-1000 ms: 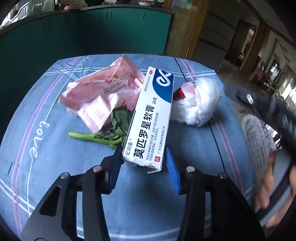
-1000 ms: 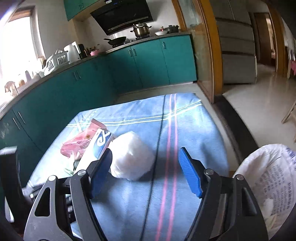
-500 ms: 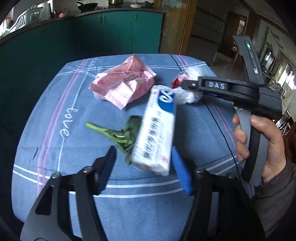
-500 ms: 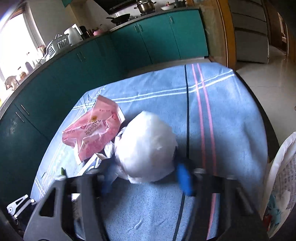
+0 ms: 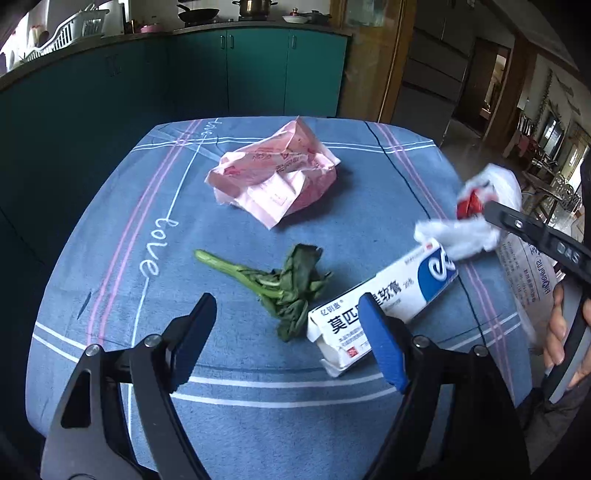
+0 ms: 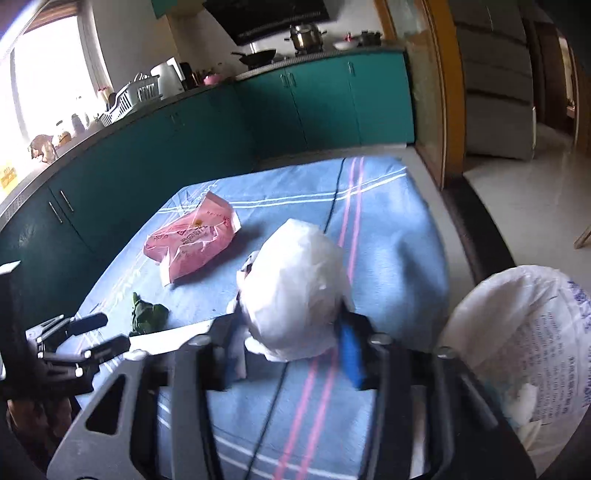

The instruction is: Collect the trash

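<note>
Presently the right hand-held gripper [image 6: 291,354] is clamped on a crumpled white plastic bag [image 6: 295,291] above the table [image 5: 110,258]. Left hand-held gripper [image 5: 288,336] hangs wide open, empty, over the white-and-blue ointment box [image 5: 384,299].

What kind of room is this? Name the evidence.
Most likely a home kitchen: teal cabinets under a countertop, a steel pot and black wok on the stove, and a white dish rack near the window.

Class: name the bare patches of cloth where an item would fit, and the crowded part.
Bare: left of the vegetable stalk around the "love" stitching, and the near edge. Crowded: pink wrapper, stalk and ointment box toward the right.
</note>
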Demonstrator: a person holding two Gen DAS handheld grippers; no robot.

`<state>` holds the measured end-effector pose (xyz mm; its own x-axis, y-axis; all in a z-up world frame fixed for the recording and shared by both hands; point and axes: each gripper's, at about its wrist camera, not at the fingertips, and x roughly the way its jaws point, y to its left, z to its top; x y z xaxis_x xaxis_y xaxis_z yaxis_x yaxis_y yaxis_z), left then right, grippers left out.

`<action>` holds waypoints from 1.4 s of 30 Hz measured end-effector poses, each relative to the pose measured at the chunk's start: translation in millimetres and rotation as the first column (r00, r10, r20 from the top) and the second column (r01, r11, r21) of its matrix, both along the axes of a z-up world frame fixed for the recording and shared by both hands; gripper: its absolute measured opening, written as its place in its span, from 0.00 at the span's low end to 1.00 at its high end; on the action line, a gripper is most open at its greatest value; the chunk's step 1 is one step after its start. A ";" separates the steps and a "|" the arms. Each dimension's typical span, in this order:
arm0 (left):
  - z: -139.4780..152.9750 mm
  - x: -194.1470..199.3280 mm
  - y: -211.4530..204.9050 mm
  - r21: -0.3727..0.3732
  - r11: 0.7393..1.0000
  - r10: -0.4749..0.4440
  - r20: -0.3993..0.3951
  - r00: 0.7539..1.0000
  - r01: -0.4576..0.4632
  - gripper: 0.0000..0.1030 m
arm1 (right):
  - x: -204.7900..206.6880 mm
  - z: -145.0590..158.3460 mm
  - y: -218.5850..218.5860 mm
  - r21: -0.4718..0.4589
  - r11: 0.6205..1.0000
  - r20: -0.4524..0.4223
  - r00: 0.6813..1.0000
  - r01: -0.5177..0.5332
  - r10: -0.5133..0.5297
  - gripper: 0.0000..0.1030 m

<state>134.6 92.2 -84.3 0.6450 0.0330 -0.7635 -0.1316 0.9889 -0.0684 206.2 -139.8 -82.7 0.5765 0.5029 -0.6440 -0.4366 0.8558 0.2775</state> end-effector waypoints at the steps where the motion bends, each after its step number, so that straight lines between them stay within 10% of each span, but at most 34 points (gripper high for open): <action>1: 1.4 0.0 -1.7 -0.003 1.000 -0.003 0.001 1.000 0.003 0.78 | -0.8 0.4 -5.8 0.008 1.000 0.005 1.000 0.021 -0.021 0.61; 23: -19.5 37.1 -72.1 0.034 0.960 -0.272 -0.116 0.955 0.277 0.79 | 12.7 -19.0 -13.6 -0.051 0.985 -0.068 0.984 0.163 -0.167 0.77; 32: -16.8 27.7 -79.0 -0.058 0.950 -0.310 -0.134 0.941 0.305 0.47 | 12.9 -20.9 -12.6 -0.056 0.984 -0.071 0.983 0.166 -0.170 0.77; 42: -12.5 14.6 -81.4 -0.065 0.950 -0.312 -0.134 0.941 0.306 0.57 | 9.2 -20.7 -5.4 -0.052 0.989 -0.061 0.988 0.139 -0.142 0.77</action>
<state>149.2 10.8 -96.8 0.5043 -0.1854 -0.8434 0.1687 0.9790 -0.1144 215.4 -145.2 -103.4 0.5960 0.3873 -0.7034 -0.2933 0.9205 0.2584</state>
